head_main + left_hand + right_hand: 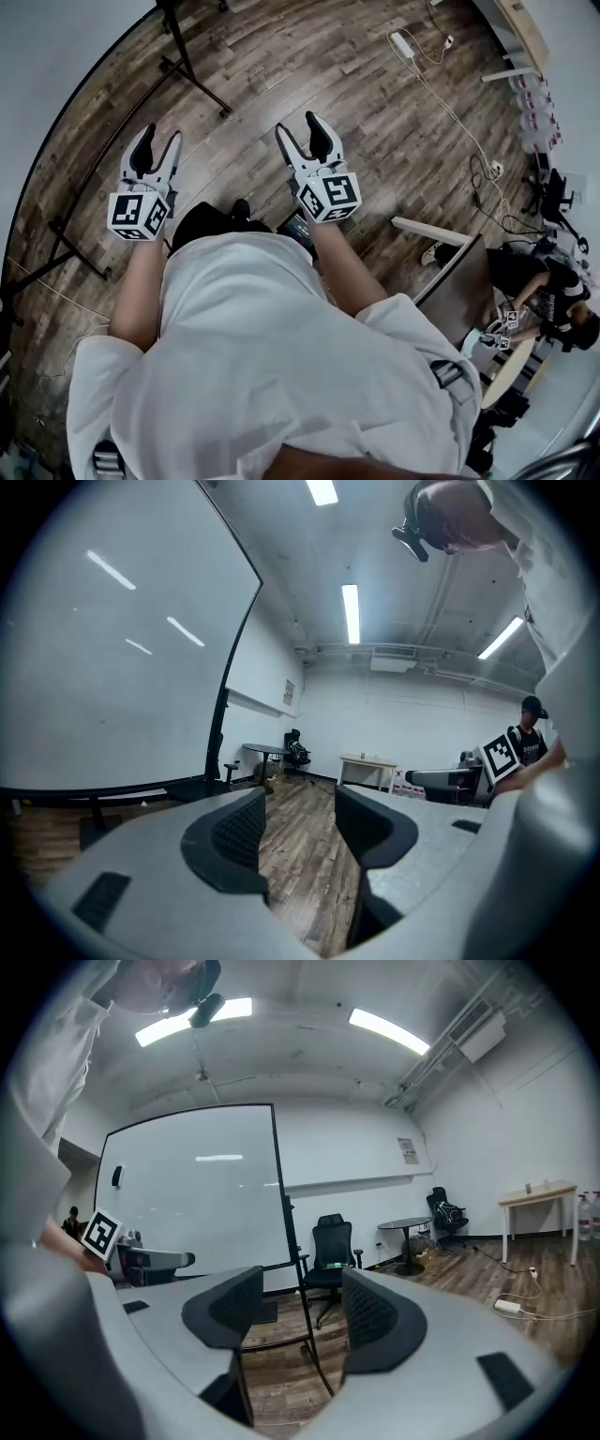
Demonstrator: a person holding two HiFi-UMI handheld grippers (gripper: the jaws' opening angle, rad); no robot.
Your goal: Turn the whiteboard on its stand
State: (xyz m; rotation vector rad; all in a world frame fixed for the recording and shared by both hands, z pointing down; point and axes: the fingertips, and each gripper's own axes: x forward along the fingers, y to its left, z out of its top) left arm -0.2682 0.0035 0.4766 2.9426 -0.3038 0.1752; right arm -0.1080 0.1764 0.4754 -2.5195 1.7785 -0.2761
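The whiteboard stands at the far left of the head view, its black stand legs spread over the wood floor. In the left gripper view the whiteboard fills the left side close by, with its black frame edge upright. The right gripper view shows the whole whiteboard a little way ahead. My left gripper is open and holds nothing. My right gripper is open too, with only floor between its fingers. Both are held level in front of me, clear of the board.
A black office chair stands just right of the board, with a round table and a desk further right. A power strip with a long cable lies on the floor. A person sits at the far right.
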